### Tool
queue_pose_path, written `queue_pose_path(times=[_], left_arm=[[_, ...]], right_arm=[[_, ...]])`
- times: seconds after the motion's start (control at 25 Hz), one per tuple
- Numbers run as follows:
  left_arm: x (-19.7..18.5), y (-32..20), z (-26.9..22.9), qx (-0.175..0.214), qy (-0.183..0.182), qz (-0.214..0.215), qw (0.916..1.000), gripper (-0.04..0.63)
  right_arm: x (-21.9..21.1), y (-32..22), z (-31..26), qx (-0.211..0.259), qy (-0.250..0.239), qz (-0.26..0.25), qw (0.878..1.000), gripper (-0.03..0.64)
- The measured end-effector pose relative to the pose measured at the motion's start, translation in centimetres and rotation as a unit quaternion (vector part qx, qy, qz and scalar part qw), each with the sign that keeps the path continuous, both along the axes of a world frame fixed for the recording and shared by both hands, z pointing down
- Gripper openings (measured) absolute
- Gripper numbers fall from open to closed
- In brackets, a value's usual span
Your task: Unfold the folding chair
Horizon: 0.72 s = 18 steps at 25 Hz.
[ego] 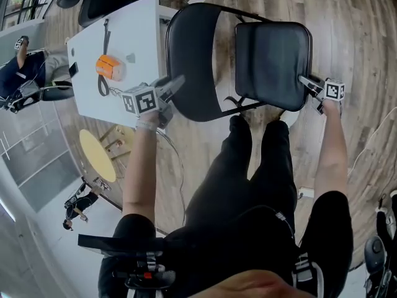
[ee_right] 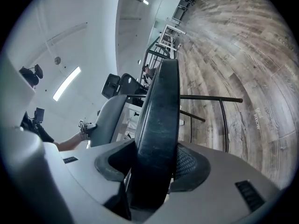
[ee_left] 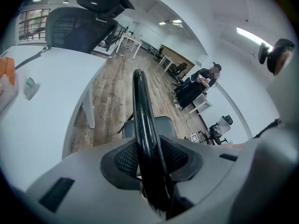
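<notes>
A black folding chair stands in front of me on the wood floor. Its backrest (ego: 192, 61) is to the left and its padded seat (ego: 272, 62) to the right, swung apart. My left gripper (ego: 175, 87) is shut on the backrest's left rim, and the glossy black frame tube (ee_left: 145, 139) runs between the pads in the left gripper view. My right gripper (ego: 308, 83) is shut on the seat's right edge; the thick seat edge (ee_right: 156, 139) fills its jaws in the right gripper view. Chair legs (ee_right: 210, 98) show beyond the seat.
A white table (ego: 133, 36) stands just left of the chair with an orange object (ego: 110, 67) and a black strap on it. My legs (ego: 248, 166) are below the chair. Office chairs, desks and a person (ee_left: 201, 80) stand farther off.
</notes>
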<state>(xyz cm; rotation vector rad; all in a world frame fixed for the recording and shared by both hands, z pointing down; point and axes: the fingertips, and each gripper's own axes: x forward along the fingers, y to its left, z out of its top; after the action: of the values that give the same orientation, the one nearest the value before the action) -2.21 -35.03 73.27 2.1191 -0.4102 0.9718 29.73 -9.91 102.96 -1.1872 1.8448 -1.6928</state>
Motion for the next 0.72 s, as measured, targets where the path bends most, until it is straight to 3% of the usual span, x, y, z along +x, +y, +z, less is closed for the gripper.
queue_pose_path(times=[0.2,0.48,0.72], left_arm=[[1.1,0.5,1.0,-0.015,0.024,0.001,0.9996,0.115],[1.0,1.0,3.1,-0.025,0.005,0.004,0.9997,0.115],[2.1,2.1,4.3,-0.035,0.027,0.001,0.9990,0.115]], right_arm=[[1.7,1.2,1.8,0.005,-0.034,0.001,0.999,0.209],[3.2,3.0,4.5,0.016,-0.072,-0.002,0.997,0.210],[5.1,4.5,7.0,0.023,-0.086,-0.004,0.996,0.213]])
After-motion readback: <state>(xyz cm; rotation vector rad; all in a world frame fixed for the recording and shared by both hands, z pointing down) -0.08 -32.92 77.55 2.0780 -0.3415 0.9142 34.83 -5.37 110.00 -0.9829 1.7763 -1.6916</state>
